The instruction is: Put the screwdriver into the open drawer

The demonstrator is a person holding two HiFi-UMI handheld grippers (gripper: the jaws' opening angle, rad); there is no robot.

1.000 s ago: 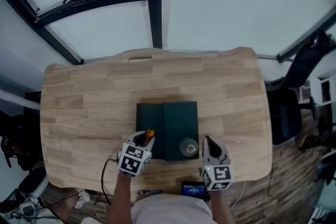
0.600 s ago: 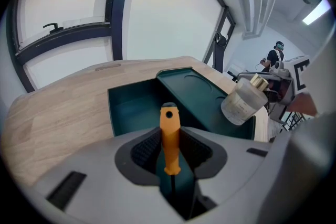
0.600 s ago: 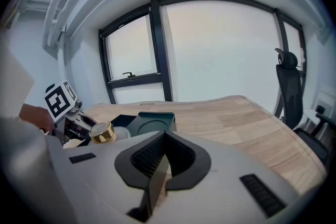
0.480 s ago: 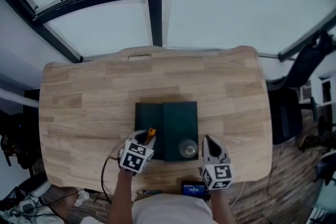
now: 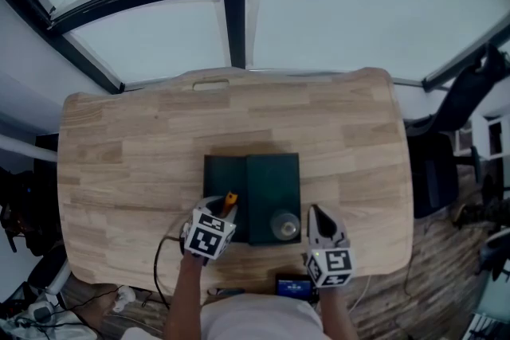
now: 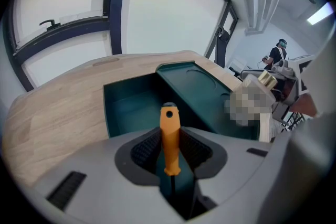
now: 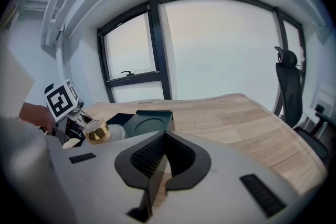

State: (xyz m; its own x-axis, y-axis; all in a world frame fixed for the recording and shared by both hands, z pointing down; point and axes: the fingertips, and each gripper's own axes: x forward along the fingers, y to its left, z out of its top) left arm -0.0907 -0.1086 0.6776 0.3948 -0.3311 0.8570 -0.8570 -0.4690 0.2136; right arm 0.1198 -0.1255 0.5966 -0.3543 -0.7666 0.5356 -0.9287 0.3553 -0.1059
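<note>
Left gripper point(image 6: 169, 150) pinches a screwdriver point(image 6: 169, 136) between its two ribbed pads. The orange handle sticks forward out of the jaws, with a small hole near its far end, and the dark shaft runs back between them toward the camera. Directly ahead of and below this gripper lies the open drawer point(image 6: 130, 105), a dark green tray whose inside looks bare. The handle's tip reaches out over the drawer's near edge, held above it and not touching it. To the gripper's right, joined to the drawer, is the dark green box point(image 6: 202, 89), with a shallow round recess in its flat top.

From the head view, the left gripper point(image 5: 221, 209) sits at the near left corner of the box point(image 5: 273, 181), with the screwdriver point(image 5: 229, 200) showing as an orange spot over the drawer point(image 5: 223, 181).

The right gripper point(image 7: 163, 157) has its jaws pressed together with nothing between them. Ahead of it and to its left stands a jar with a gold lid point(image 7: 96, 130), and beyond the jar is the box point(image 7: 149, 122). In the head view the right gripper point(image 5: 319, 220) is just right of the jar point(image 5: 285, 224), near but apart from it.

Everything rests on a pale wooden table point(image 5: 119, 147). Far ahead of both grippers is a window with dark frames point(image 7: 157, 44). An office chair point(image 7: 290, 86) stands off to the right gripper's right, beyond the table edge.
</note>
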